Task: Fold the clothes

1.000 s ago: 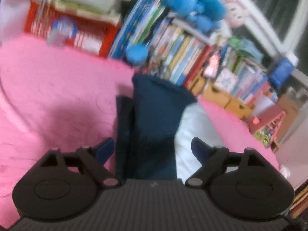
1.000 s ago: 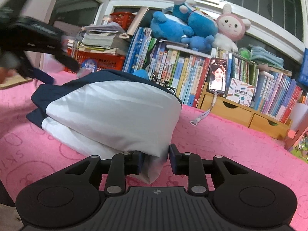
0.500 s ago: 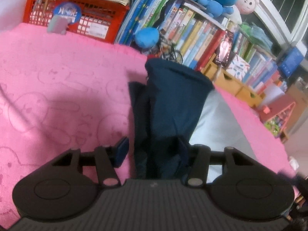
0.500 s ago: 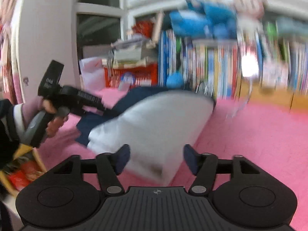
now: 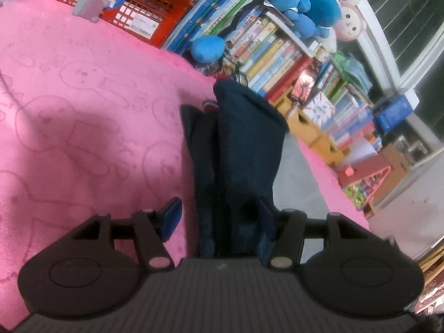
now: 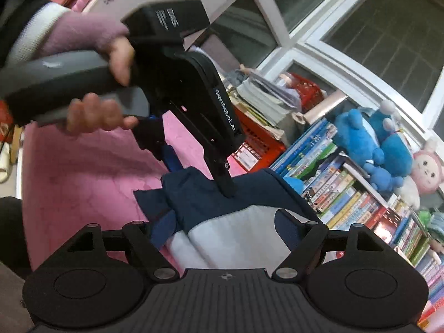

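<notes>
We see a pink blanket (image 5: 83, 116) spread as the surface, with bookshelves (image 5: 280, 52) and a red crate (image 5: 144, 2) behind it. On the blanket lies the garment (image 6: 222, 222), navy above and white below, already gathered into a thick bundle; we judge it is partly folded, though we cannot tell whether another fold is due or this is the last tidy-up.

Our left hand-held gripper (image 5: 219, 216) straddles the navy edge (image 5: 244, 149), fingers apart, 1 blue pad (image 5: 172, 216) clear of the cloth and the other pressed against it. It looks set either to pinch that edge or to let it go. In the right wrist view, a hand (image 6: 111, 83) in a pink sleeve (image 6: 80, 33) tips this tool steeply down so its fingertips (image 6: 226, 186) meet the cloth from above.

Our right hand-held gripper (image 6: 224, 230) is spread wide around the white end, holding nothing, probably so it can take the bundle's thickness.
</notes>
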### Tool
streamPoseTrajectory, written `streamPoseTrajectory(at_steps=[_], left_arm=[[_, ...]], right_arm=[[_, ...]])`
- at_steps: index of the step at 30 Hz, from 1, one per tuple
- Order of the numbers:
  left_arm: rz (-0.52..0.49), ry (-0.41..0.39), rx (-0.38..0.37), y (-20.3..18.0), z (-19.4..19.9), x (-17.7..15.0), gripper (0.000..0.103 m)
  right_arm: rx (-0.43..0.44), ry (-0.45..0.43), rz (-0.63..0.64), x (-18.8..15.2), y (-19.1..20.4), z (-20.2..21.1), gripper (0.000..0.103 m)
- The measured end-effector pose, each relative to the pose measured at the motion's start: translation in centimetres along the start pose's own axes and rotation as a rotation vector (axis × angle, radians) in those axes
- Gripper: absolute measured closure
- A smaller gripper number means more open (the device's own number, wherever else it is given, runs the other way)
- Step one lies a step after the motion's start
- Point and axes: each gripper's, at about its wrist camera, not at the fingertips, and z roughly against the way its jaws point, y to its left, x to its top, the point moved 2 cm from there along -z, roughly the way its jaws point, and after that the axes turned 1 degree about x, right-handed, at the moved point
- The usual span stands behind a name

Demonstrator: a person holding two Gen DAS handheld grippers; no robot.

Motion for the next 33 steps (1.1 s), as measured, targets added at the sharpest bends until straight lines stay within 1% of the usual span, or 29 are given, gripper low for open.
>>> streamPoseTrajectory(at_steps=[1, 2, 3, 4, 5, 6, 8, 10, 11, 12, 13, 14, 16, 17, 18, 19, 20, 21, 22, 24, 25, 26, 27, 29, 31, 33], left_arm=[[-0.01, -0.011, 0.007, 0.1, 0.2, 0.1, 0.043], [-0.02, -0.025, 0.013, 0.1, 0.3, 0.5, 0.041], [-0.024, -0.041, 0.011, 0.2, 0.3, 1.2, 0.038], [-0.013, -0.06, 0.003, 0.4, 0.1, 2.2, 0.037], [0.001, -0.079, -0.006, 0.6, -0.2, 3.3, 0.036], [0.028, -0.084, -0.019, 0.9, -0.8, 4.3, 0.03], [0.086, -0.087, -0.046, 1.5, -2.3, 6.5, 0.029], [0.127, -0.082, -0.071, 2.0, -3.6, 8.2, 0.029], [0.136, -0.074, -0.082, 2.2, -4.2, 8.8, 0.028], [0.128, -0.063, -0.085, 2.2, -4.8, 9.0, 0.028], [0.116, -0.05, -0.086, 2.2, -5.4, 9.1, 0.027], [0.104, -0.037, -0.087, 2.2, -6.0, 9.2, 0.027], [0.108, 0.002, -0.112, 2.1, -7.2, 9.0, 0.027], [0.108, 0.014, -0.12, 2.1, -7.6, 8.8, 0.027], [0.109, 0.024, -0.126, 2.1, -8.1, 8.6, 0.028], [0.109, 0.034, -0.132, 2.0, -8.5, 8.4, 0.033], [0.093, 0.036, -0.124, 1.9, -8.8, 8.3, 0.046], [0.072, 0.036, -0.113, 1.8, -9.0, 8.2, 0.052], [0.071, 0.031, -0.121, 1.8, -9.3, 8.4, 0.054], [0.077, 0.021, -0.144, 1.8, -9.7, 8.7, 0.07], [0.087, 0.021, -0.154, 1.9, -10.0, 9.1, 0.073], [0.099, 0.024, -0.162, 1.9, -10.3, 9.4, 0.079], [0.11, 0.026, -0.171, 2.0, -10.7, 9.7, 0.082], [0.133, 0.03, -0.189, 2.2, -11.3, 10.4, 0.085], [0.156, 0.034, -0.207, 2.4, -11.9, 11.1, 0.085], [0.202, 0.015, -0.239, 2.8, -12.0, 11.6, 0.085]], right_arm=[[0.029, -0.001, -0.05, 0.2, -1.0, 0.0, 0.026], [0.061, 0.0, -0.11, 0.4, -2.3, -0.1, 0.025], [0.103, 0.01, -0.186, 0.5, -3.8, -0.3, 0.024], [0.142, 0.024, -0.256, 0.5, -5.2, -0.8, 0.024], [0.165, 0.038, -0.309, 0.5, -6.2, -1.3, 0.024], [0.173, 0.054, -0.343, 0.7, -6.9, -2.2, 0.022], [0.18, 0.083, -0.389, 1.3, -8.1, -4.0, 0.022], [0.235, 0.043, -0.459, 2.0, -9.3, -4.2, 0.021], [0.266, 0.017, -0.498, 2.4, -10.0, -4.2, 0.012], [0.277, -0.007, -0.539, 2.5, -10.6, -4.2, 0.003], [0.258, -0.014, -0.565, 2.5, -11.0, -4.5, 0.002], [0.217, 0.003, -0.551, 2.4, -10.8, -5.1, 0.002], [0.093, 0.062, -0.428, 2.0, -9.2, -7.0, 0.01], [0.081, 0.086, -0.405, 1.5, -8.3, -7.8, 0.026], [0.089, 0.108, -0.4, 1.1, -7.5, -8.5, 0.041], [0.096, 0.13, -0.396, 0.6, -6.7, -9.2, 0.042], [0.097, 0.134, -0.409, 0.3, -6.3, -9.4, 0.042], [0.09, 0.135, -0.394, 0.4, -5.9, -9.3, 0.045], [0.094, 0.135, -0.378, 0.6, -5.6, -9.3, 0.046], [0.099, 0.15, -0.351, 0.9, -5.2, -9.6, 0.046], [0.1, 0.159, -0.338, 1.0, -5.0, -9.9, 0.046], [0.102, 0.167, -0.325, 1.1, -4.8, -10.1, 0.046], [0.101, 0.173, -0.322, 1.2, -4.8, -10.2, 0.046], [0.099, 0.183, -0.324, 1.2, -4.8, -10.4, 0.046], [0.102, 0.189, -0.328, 1.1, -5.0, -10.7, 0.046], [0.103, 0.193, -0.326, 1.2, -5.0, -10.7, 0.046]])
